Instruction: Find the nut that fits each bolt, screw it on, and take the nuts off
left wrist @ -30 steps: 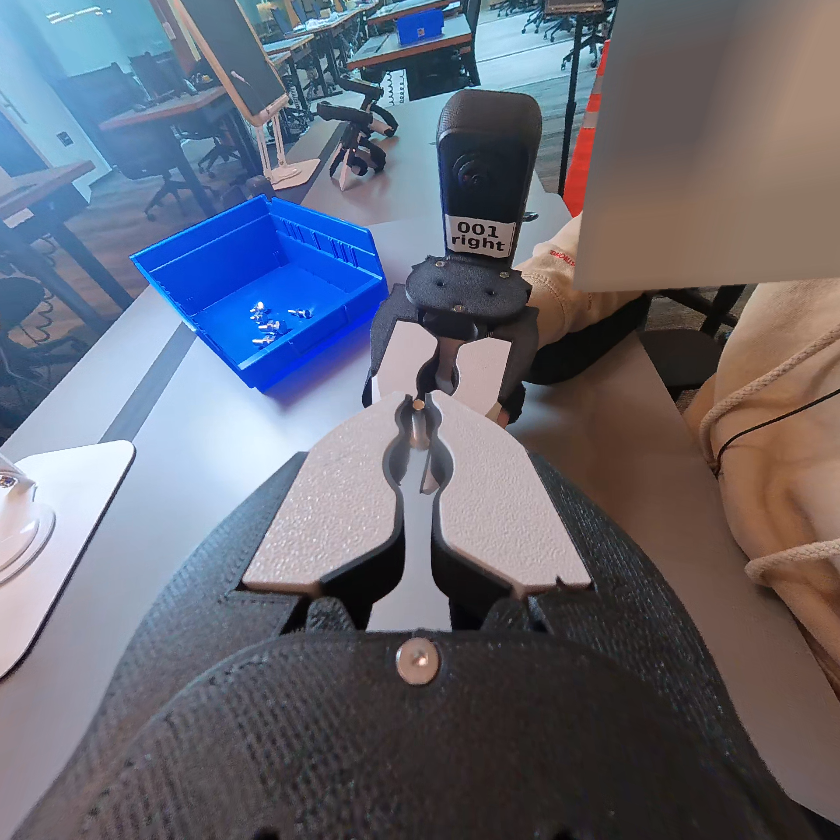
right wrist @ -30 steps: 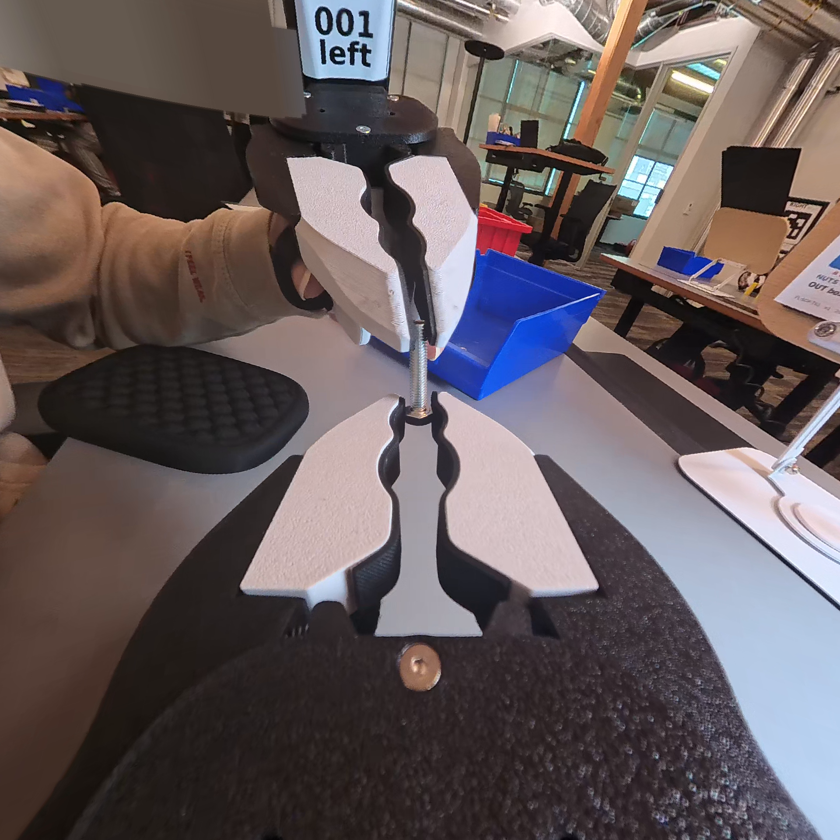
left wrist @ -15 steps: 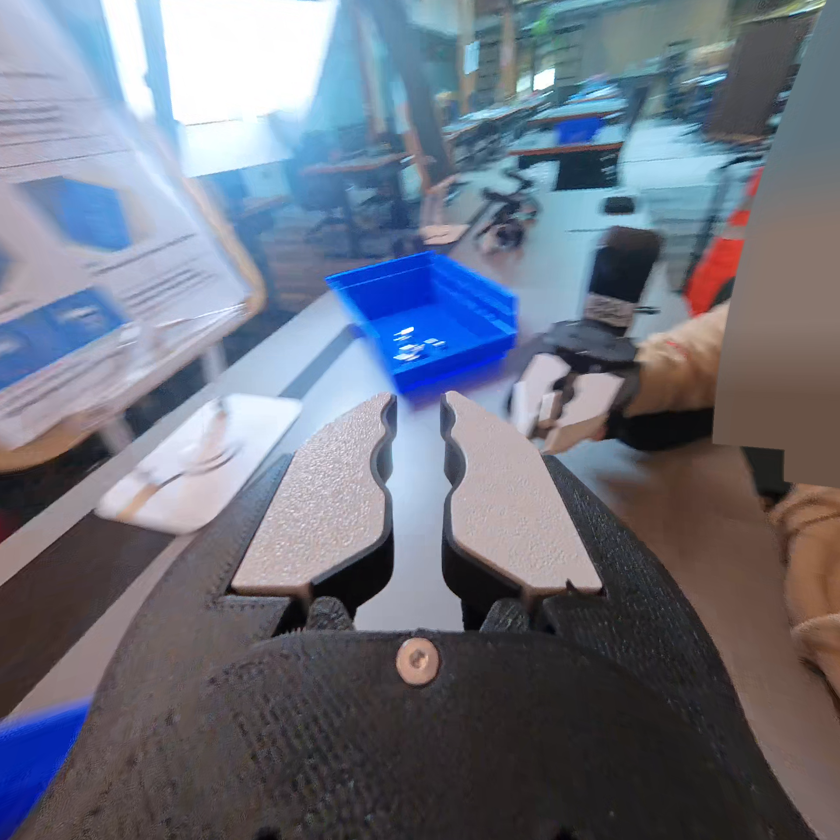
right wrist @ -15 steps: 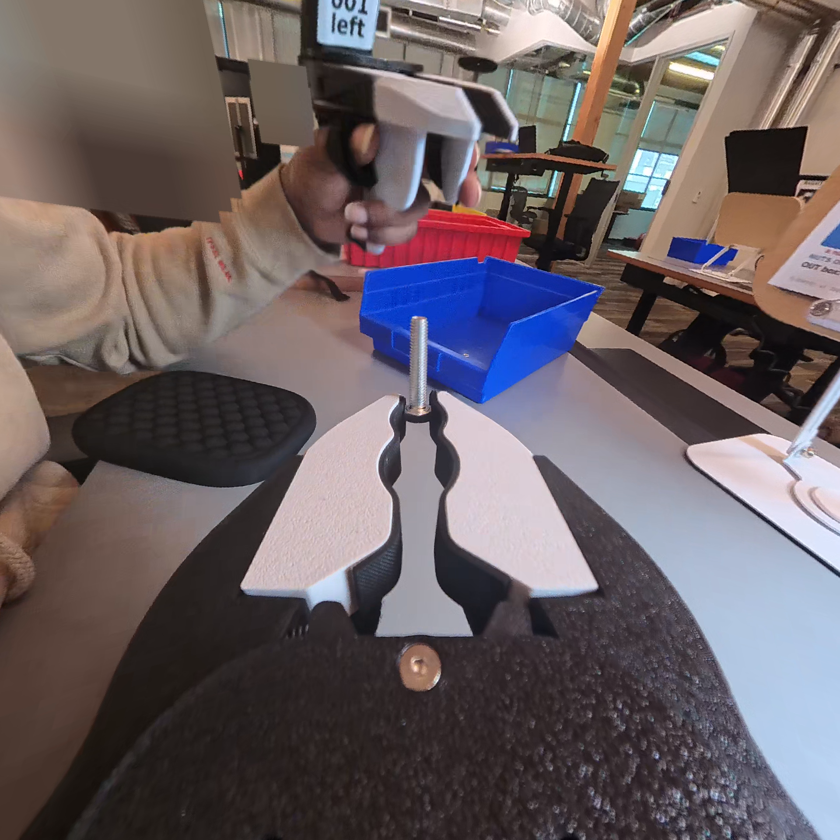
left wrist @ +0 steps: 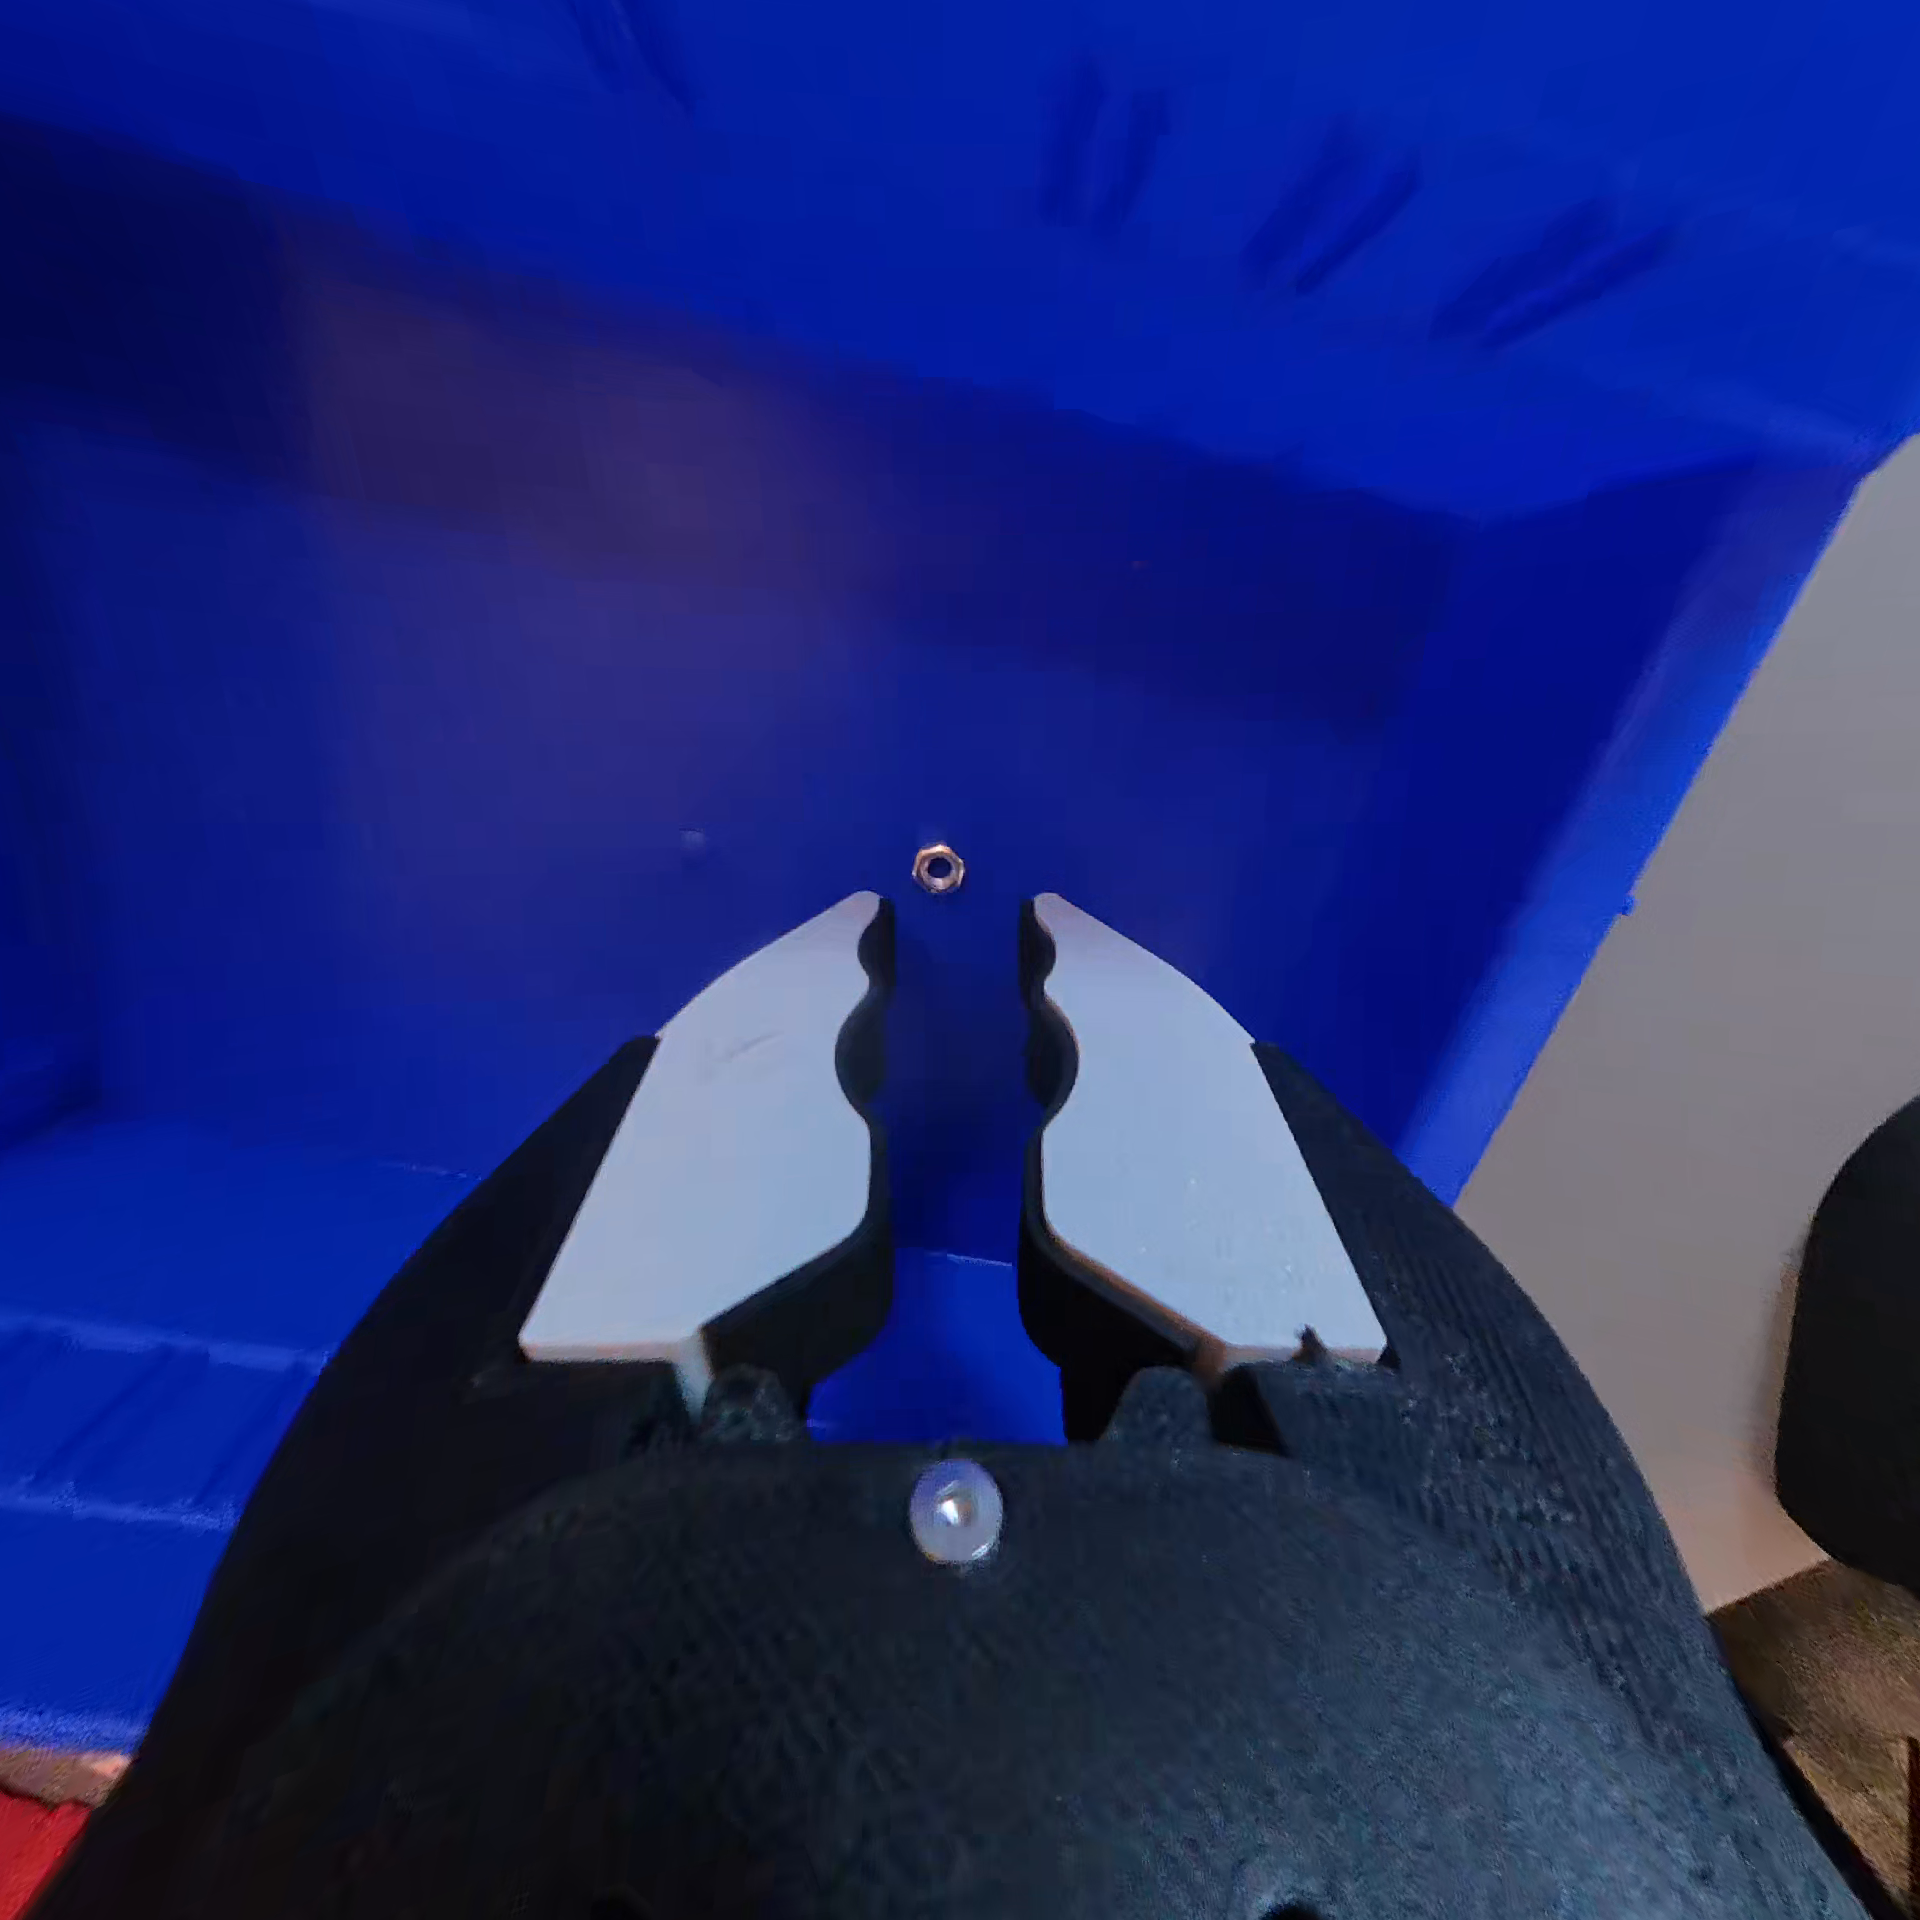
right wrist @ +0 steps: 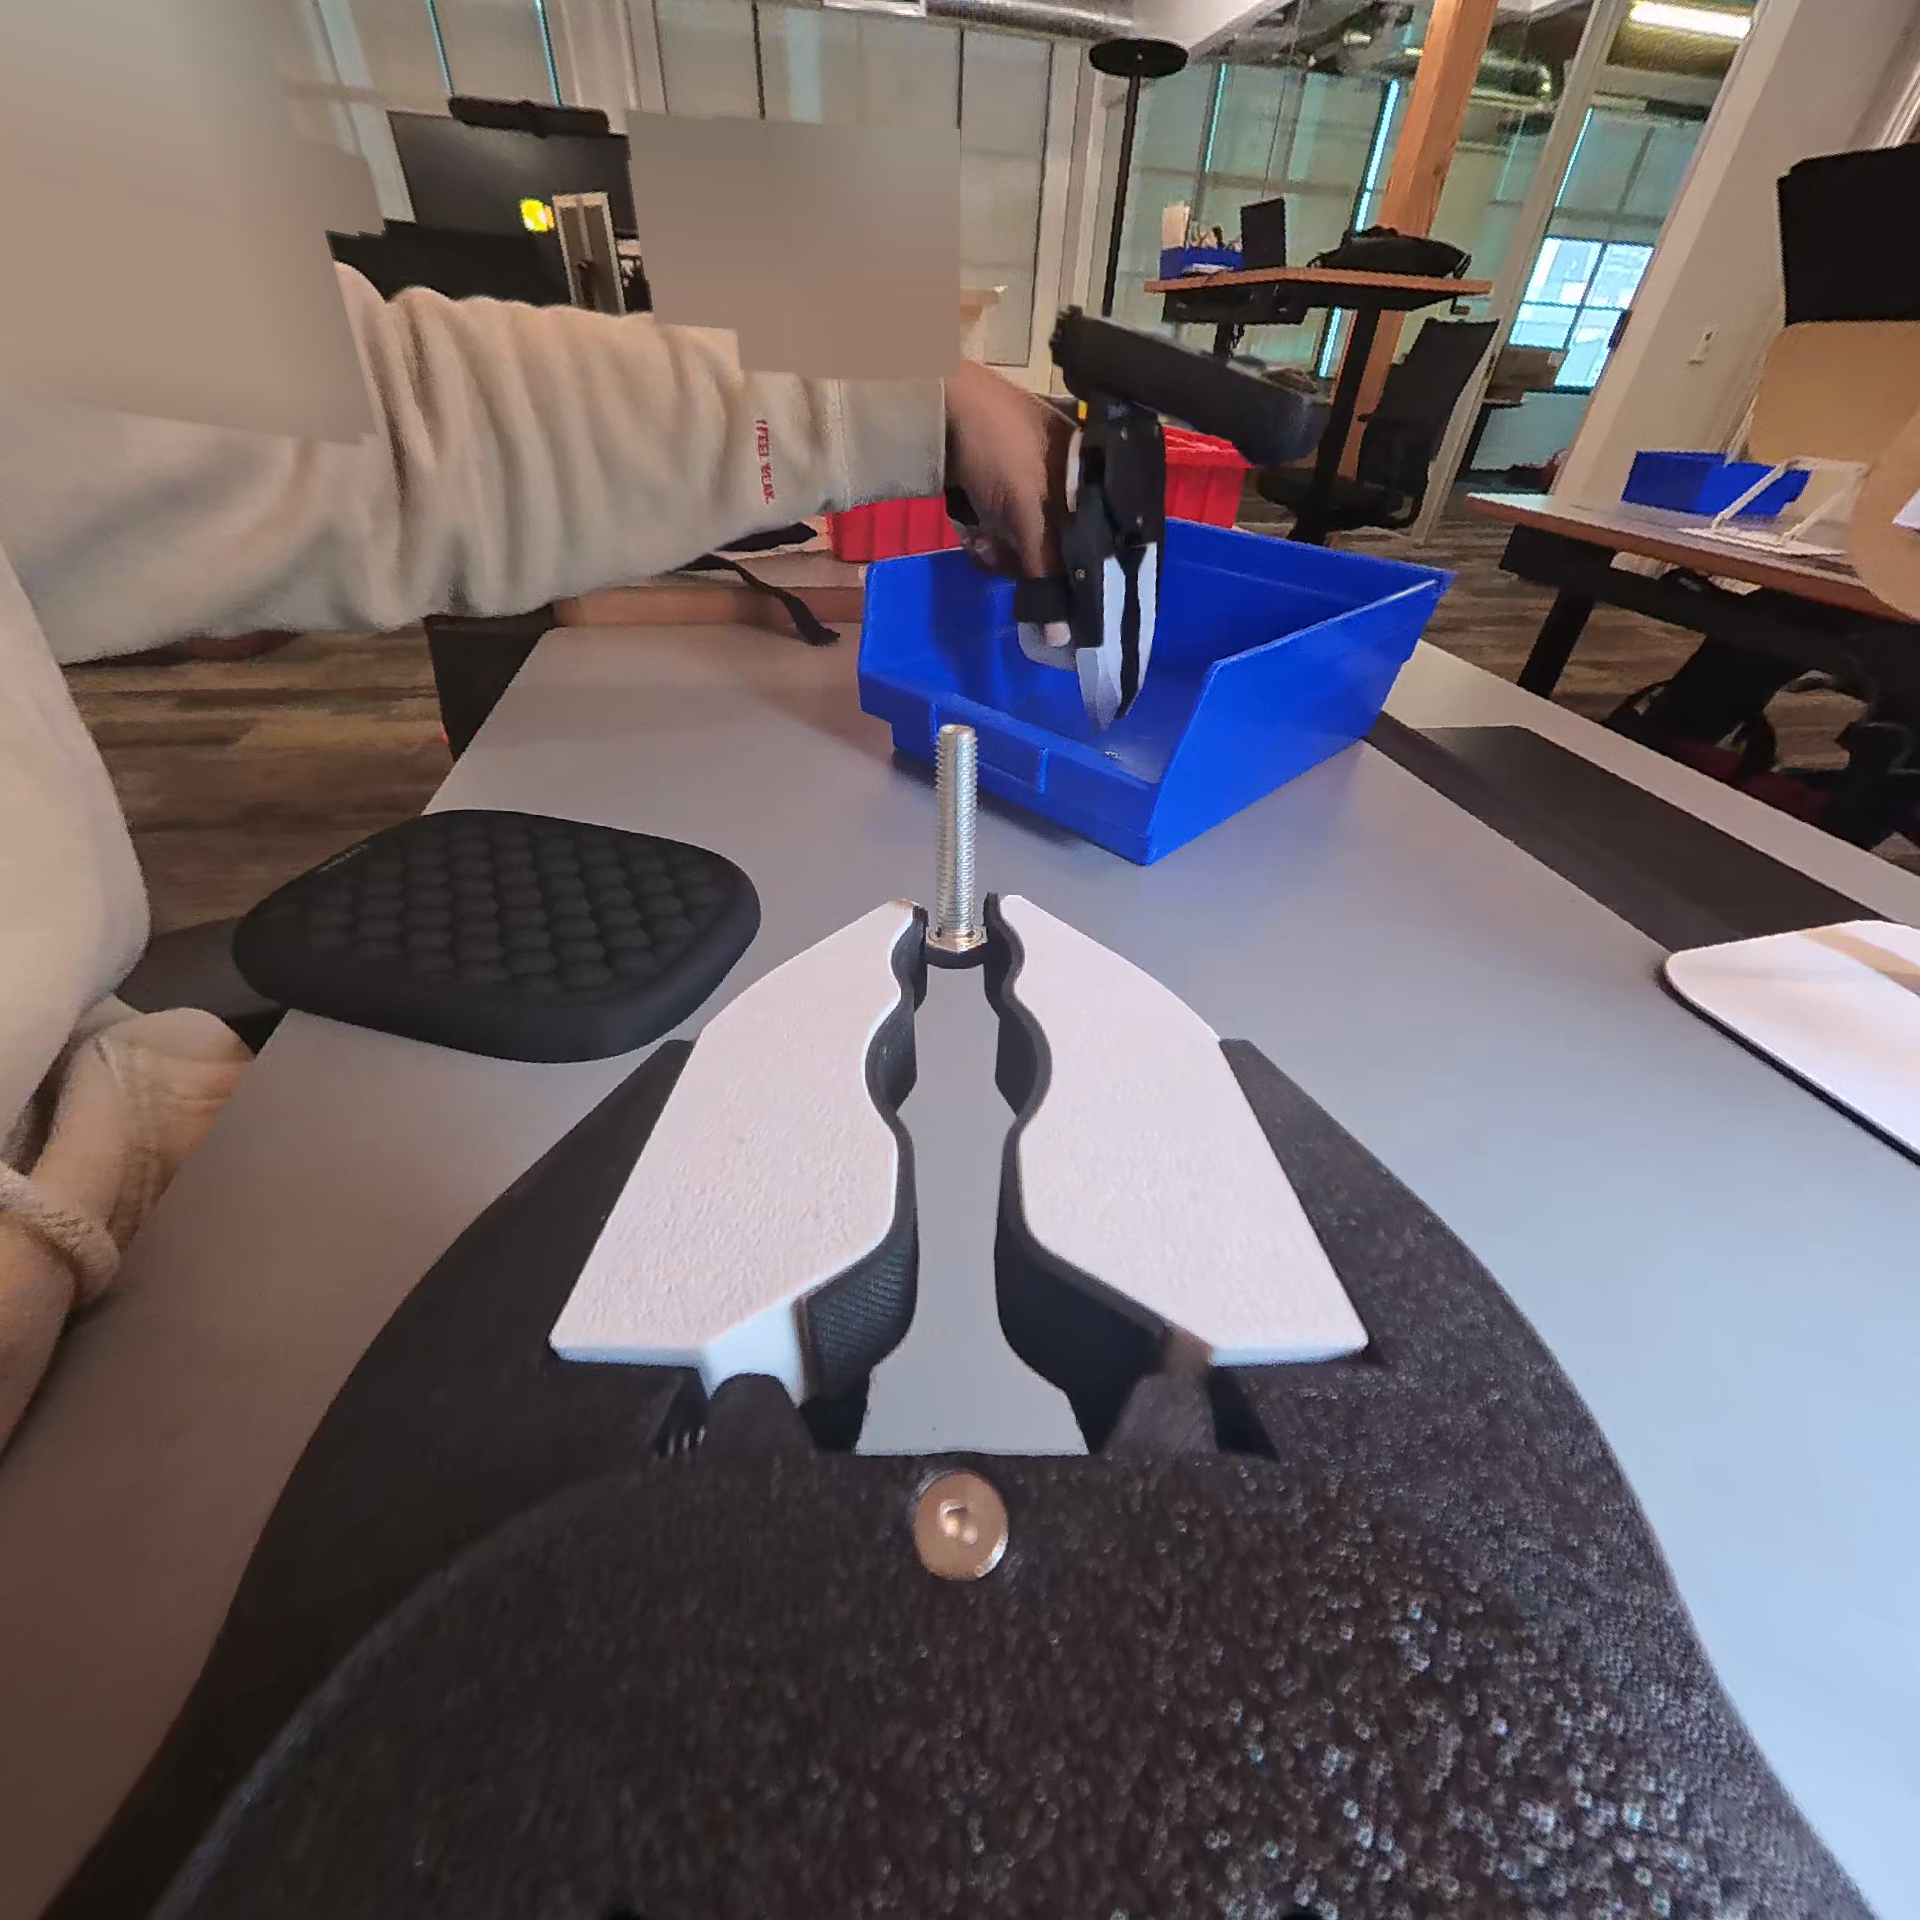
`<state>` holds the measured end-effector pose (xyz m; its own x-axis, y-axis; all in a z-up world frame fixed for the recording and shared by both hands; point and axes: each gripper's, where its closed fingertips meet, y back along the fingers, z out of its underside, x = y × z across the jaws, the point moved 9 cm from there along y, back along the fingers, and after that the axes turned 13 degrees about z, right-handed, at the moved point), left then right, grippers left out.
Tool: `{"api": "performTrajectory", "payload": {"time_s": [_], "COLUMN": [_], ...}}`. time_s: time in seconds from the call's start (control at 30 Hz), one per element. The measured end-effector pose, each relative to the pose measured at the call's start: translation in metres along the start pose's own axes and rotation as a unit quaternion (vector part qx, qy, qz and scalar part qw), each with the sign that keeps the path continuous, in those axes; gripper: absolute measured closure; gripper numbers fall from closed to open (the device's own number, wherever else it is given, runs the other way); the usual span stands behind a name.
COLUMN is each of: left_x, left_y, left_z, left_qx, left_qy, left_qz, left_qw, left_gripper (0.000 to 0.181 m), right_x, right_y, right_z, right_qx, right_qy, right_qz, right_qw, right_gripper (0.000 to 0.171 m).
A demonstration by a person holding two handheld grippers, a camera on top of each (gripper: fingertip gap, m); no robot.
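Note:
My right gripper (right wrist: 957, 914) is shut on the head of a silver bolt (right wrist: 956, 821), which stands upright above the grey table (right wrist: 1351, 1039). My left gripper (left wrist: 956, 904) is open and empty, pointing down into a blue bin (left wrist: 520, 623). A small silver hex nut (left wrist: 939, 869) lies on the bin floor just beyond its fingertips. In the right wrist view the left gripper (right wrist: 1112, 686) hangs inside the blue bin (right wrist: 1299, 665) at the table's far side, held by a hand in a cream sleeve.
A black honeycomb pad (right wrist: 499, 930) lies on the table to the left of the bolt. A white flat base (right wrist: 1808, 1018) sits at the right edge. A red bin (right wrist: 894, 525) stands behind the blue one. Desks and chairs fill the background. Some 35 cm of space lies between my two pairs of fingers.
My left gripper let go of the bolt's tip, opened, swung away and came down into the blue bin over the nut. My right gripper kept the bolt upright and hardly moved.

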<state>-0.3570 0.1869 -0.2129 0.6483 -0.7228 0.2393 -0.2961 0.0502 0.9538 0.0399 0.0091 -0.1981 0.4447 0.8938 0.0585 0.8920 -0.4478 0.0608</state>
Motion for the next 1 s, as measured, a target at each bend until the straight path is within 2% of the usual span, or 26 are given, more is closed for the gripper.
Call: {"api": "performTrajectory", "payload": {"time_s": [0.33,0.47,0.67,0.73,0.83,0.9,1.0], "left_x": [-0.009,-0.011,0.006,0.033,0.098,0.151,0.228], "left_y": [-0.021,-0.021,-0.013,0.006,0.039,0.053,0.055], "left_z": [-0.001,-0.001,-0.005,-0.015,-0.036,-0.049,-0.061], "left_qx": [-0.024,-0.017,-0.021,-0.006,0.003,-0.006,-0.027], "left_qy": [0.021,0.027,0.002,-0.048,-0.16,-0.244,-0.365], "left_qz": [0.008,-0.003,0.014,0.034,0.044,0.046,0.066], "left_qw": [0.999,0.999,1.0,0.998,0.986,0.969,0.928], "left_gripper": [0.159,0.169,0.17,0.17,0.171,0.171,0.17], "right_x": [0.004,0.004,0.002,0.002,0.0,-0.004,-0.013], "right_y": [0.001,0.001,0.001,0.0,-0.005,-0.008,-0.013], "right_z": [0.003,0.003,0.002,0.003,0.008,0.011,0.013], "right_qx": [-0.001,0.0,0.0,-0.005,-0.02,-0.025,-0.03], "right_qy": [-0.009,-0.009,-0.001,0.005,-0.002,-0.022,-0.047], "right_qz": [-0.002,-0.002,0.002,0.008,0.014,0.005,-0.011], "right_qw": [1.0,1.0,1.0,1.0,1.0,0.999,0.998], "right_gripper": [0.161,0.161,0.161,0.161,0.161,0.161,0.161]}}
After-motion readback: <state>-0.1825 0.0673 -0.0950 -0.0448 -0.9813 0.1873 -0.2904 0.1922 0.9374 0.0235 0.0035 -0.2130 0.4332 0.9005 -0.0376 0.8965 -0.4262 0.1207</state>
